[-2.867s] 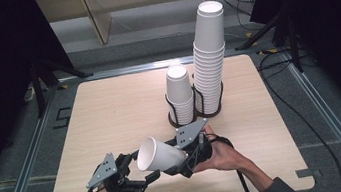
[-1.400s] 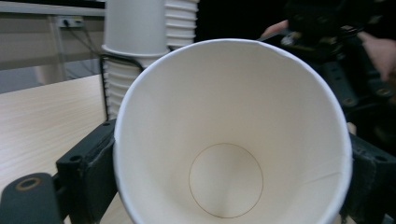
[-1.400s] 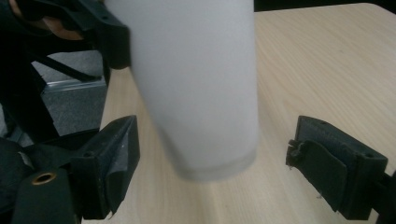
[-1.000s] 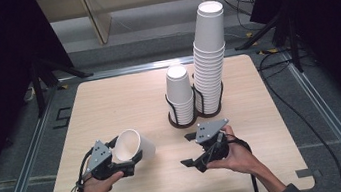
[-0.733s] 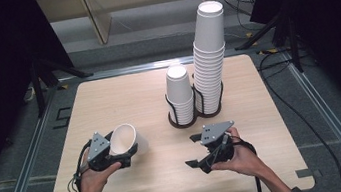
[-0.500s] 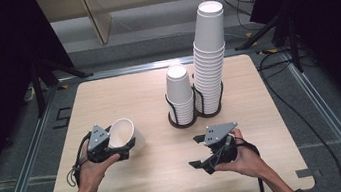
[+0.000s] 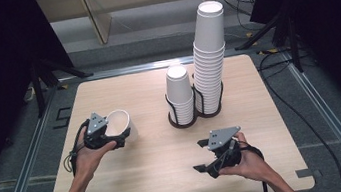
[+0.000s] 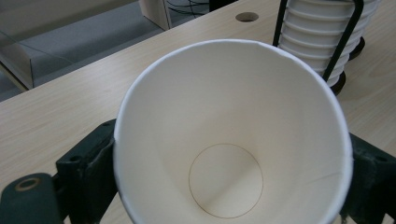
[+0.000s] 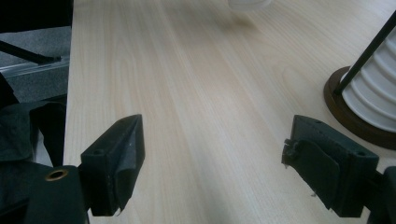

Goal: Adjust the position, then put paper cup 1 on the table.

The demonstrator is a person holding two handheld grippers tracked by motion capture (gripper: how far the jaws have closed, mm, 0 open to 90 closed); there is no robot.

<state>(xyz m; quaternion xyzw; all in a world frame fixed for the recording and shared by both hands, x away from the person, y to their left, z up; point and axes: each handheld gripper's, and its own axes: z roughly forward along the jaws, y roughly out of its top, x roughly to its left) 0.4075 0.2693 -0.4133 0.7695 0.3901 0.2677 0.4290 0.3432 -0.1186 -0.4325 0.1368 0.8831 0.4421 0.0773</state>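
Observation:
A white paper cup (image 7: 121, 124) lies tilted on its side in my left gripper (image 7: 117, 135) over the table's left part, its mouth turned toward the camera. In the left gripper view the cup (image 8: 233, 140) sits between the two black jaws, which press on its wall from both sides. My right gripper (image 7: 199, 156) stands open and empty near the front edge, right of centre. In the right gripper view, bare wood lies between the jaws of this gripper (image 9: 215, 158). A short cup stack (image 7: 179, 92) and a tall cup stack (image 7: 209, 55) stand in black wire holders at mid-table.
The light wooden table (image 7: 158, 163) has rounded corners and a metal frame around it. A holder's dark round base (image 9: 355, 119) is close to the right jaw in the right gripper view. Cables (image 7: 306, 107) run along the floor at the right.
The left hand has carried the cup away from the person, toward the table's far left. Earlier both grippers met at the cup; the right one has let go and drawn back toward the front edge.

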